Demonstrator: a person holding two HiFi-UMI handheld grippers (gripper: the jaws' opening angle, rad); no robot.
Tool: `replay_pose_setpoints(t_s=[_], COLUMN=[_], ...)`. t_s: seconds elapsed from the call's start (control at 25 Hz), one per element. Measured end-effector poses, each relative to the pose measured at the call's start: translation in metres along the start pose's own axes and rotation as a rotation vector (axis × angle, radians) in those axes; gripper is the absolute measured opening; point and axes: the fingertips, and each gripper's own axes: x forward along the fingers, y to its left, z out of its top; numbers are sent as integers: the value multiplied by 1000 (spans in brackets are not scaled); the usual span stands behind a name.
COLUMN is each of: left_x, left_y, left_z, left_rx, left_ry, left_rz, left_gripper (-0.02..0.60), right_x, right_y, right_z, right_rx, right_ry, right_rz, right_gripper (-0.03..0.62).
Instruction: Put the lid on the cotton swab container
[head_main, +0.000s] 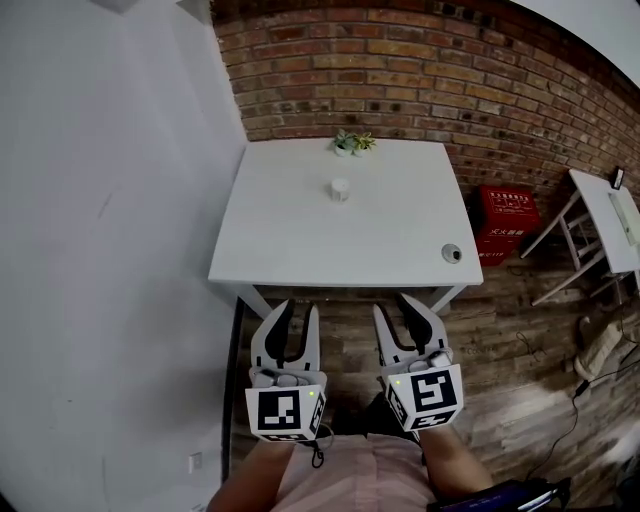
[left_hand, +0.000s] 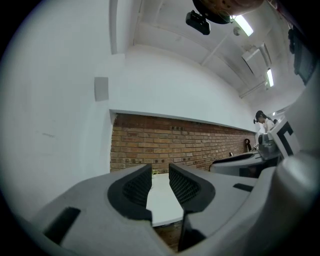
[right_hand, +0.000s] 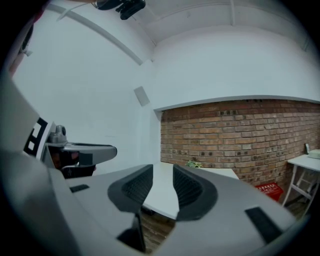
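A small white cotton swab container (head_main: 341, 189) stands upright near the middle of the white table (head_main: 300, 250). A small round grey lid (head_main: 452, 253) lies near the table's front right corner. Both grippers hang in front of the table's near edge, above the wooden floor. My left gripper (head_main: 297, 312) (left_hand: 160, 170) stands open with a narrow gap and nothing between its pads. My right gripper (head_main: 395, 306) (right_hand: 163, 172) is open too and holds nothing. In both gripper views the jaws frame the table top; neither container nor lid shows there.
A little potted plant (head_main: 353, 143) sits at the table's far edge against the brick wall (head_main: 420, 70). A white wall (head_main: 110, 250) runs close along the left. A red box (head_main: 507, 213) and a white side table (head_main: 605, 215) stand at the right.
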Motion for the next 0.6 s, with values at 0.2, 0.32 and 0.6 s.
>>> replay_pose_setpoints(t_s=[0.2, 0.32, 0.6], left_x=[20, 38, 98], left_y=[-8, -10, -12], left_z=[-18, -28, -50], left_rx=[-13, -10, 20], left_ry=[23, 39, 81], left_rz=[-43, -56, -59], left_gripper=[109, 110, 110], right_x=[13, 26, 77], right_y=[-17, -27, -69], right_z=[-16, -23, -46], right_rx=[24, 19, 55], right_ry=[25, 31, 58], right_rz=[-25, -29, -21], right_gripper=[129, 129, 129])
